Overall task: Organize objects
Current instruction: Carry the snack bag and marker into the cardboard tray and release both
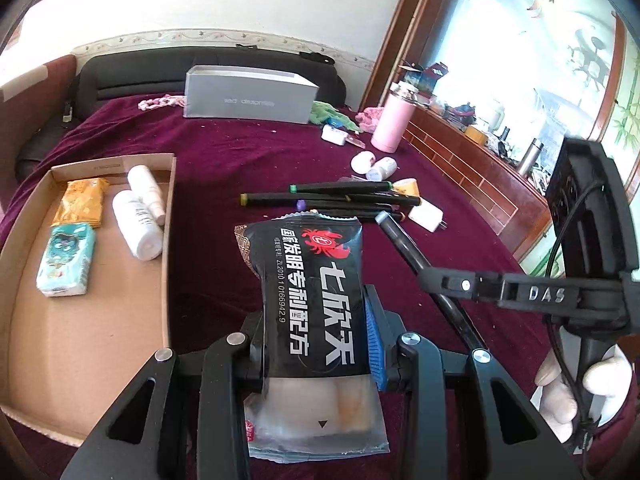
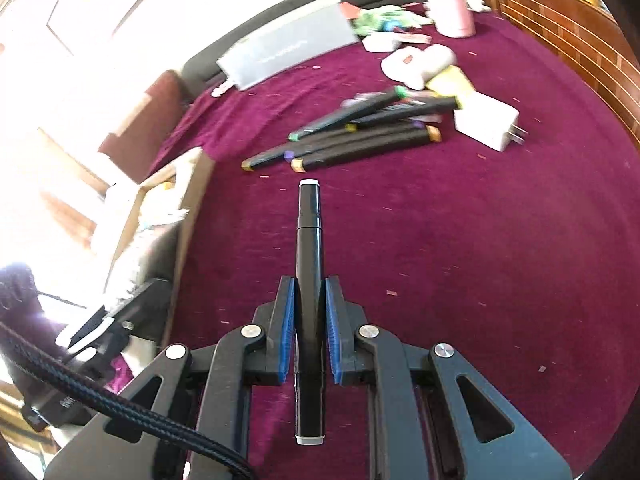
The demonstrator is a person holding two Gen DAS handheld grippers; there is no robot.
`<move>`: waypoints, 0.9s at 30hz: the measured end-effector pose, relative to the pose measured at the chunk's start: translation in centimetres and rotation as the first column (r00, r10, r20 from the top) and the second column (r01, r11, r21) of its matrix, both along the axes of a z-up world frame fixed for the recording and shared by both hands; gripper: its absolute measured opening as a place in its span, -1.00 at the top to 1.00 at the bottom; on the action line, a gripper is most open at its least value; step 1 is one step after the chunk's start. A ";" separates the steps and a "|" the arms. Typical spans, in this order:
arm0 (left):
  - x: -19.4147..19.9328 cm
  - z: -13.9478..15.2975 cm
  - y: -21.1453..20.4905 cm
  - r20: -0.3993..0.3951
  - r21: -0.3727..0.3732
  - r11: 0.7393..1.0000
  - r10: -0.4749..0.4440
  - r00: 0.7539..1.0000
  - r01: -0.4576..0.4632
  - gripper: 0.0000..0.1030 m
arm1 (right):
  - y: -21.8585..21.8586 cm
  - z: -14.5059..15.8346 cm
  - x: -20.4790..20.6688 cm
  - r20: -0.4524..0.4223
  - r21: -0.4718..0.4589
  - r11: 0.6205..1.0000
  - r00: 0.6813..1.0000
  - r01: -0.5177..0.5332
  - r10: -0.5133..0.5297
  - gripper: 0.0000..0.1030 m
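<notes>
My left gripper [image 1: 316,304] is shut on a black snack packet [image 1: 312,280] with a red crab logo, held above the purple cloth. My right gripper [image 2: 310,292] is shut on a black marker [image 2: 309,264] with white end caps; its blue pads [image 2: 289,320] press both sides. In the left wrist view that same marker [image 1: 404,248] sticks out of the right gripper [image 1: 430,276], held by a gloved hand [image 1: 568,388]. A cardboard tray [image 1: 84,320] at the left holds two white bottles [image 1: 138,216], an orange packet [image 1: 82,200] and a teal tissue pack [image 1: 64,260].
Several black markers [image 2: 360,136] lie heaped mid-cloth beside a white charger [image 2: 488,120]. A grey box [image 1: 248,96], a pink flask [image 1: 390,124], small white jars [image 1: 372,164] and green cloth [image 1: 328,114] sit further back. A wooden ledge [image 1: 472,164] borders the right.
</notes>
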State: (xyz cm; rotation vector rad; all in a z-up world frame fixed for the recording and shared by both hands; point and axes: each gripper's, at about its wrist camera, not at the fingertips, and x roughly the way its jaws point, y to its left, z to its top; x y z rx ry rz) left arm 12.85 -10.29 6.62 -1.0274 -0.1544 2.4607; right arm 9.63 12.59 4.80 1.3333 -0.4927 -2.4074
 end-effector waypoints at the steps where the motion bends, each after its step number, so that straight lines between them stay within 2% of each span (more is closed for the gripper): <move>1: 0.0 0.1 -0.5 0.000 0.002 1.000 0.011 1.000 -0.011 0.39 | -0.7 0.3 -0.3 -0.002 -0.011 1.000 1.000 -0.017 0.017 0.75; 9: -1.2 0.5 -6.7 -0.005 0.017 0.986 0.165 0.986 -0.165 0.39 | -7.1 2.2 -2.2 -0.021 -0.035 0.988 0.988 -0.151 0.151 0.75; 16: -3.3 1.8 -13.8 -0.056 -0.050 0.951 0.302 0.952 -0.305 0.39 | -13.7 2.8 -4.8 -0.016 -0.029 0.967 0.967 -0.253 0.253 0.75; 22: -6.3 2.2 -18.1 -0.068 -0.127 0.923 0.358 0.931 -0.364 0.39 | -19.0 2.1 -7.7 0.023 -0.062 0.950 0.951 -0.306 0.308 0.75; 27: -9.1 1.1 -19.9 -0.040 -0.172 0.915 0.364 0.930 -0.366 0.39 | -22.9 1.2 -10.0 0.040 -0.047 0.947 0.947 -0.318 0.320 0.75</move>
